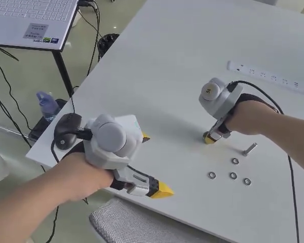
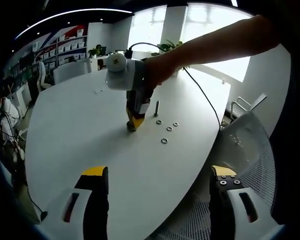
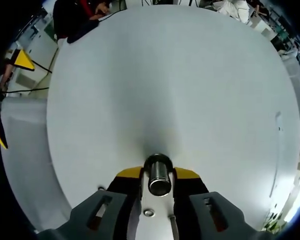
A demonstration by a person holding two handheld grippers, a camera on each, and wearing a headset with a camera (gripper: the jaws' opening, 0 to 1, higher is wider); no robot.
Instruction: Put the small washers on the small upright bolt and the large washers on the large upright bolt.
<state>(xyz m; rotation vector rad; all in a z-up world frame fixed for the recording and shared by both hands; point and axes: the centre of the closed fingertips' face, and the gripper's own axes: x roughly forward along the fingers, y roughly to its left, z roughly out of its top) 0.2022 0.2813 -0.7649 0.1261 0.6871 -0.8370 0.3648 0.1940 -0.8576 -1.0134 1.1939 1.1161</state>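
My right gripper (image 1: 210,136) points tip-down on the white table (image 1: 167,76) and is shut on a thick bolt (image 3: 158,176), which stands on end between its yellow-tipped jaws. A thinner bolt (image 1: 250,149) stands just to the right, upright in the left gripper view (image 2: 156,108). Several small washers (image 1: 233,175) lie flat in front of it, seen again in the left gripper view (image 2: 165,141). One washer (image 3: 149,213) lies under the right gripper. My left gripper (image 1: 153,163) hovers at the near table edge, open and holding nothing (image 2: 159,172).
A white power strip (image 1: 266,77) lies at the far right of the table. A laptop (image 1: 30,20) sits on a side stand at far left, with a water bottle (image 1: 48,104) and cables below. A mesh chair back (image 1: 142,223) is under the near edge.
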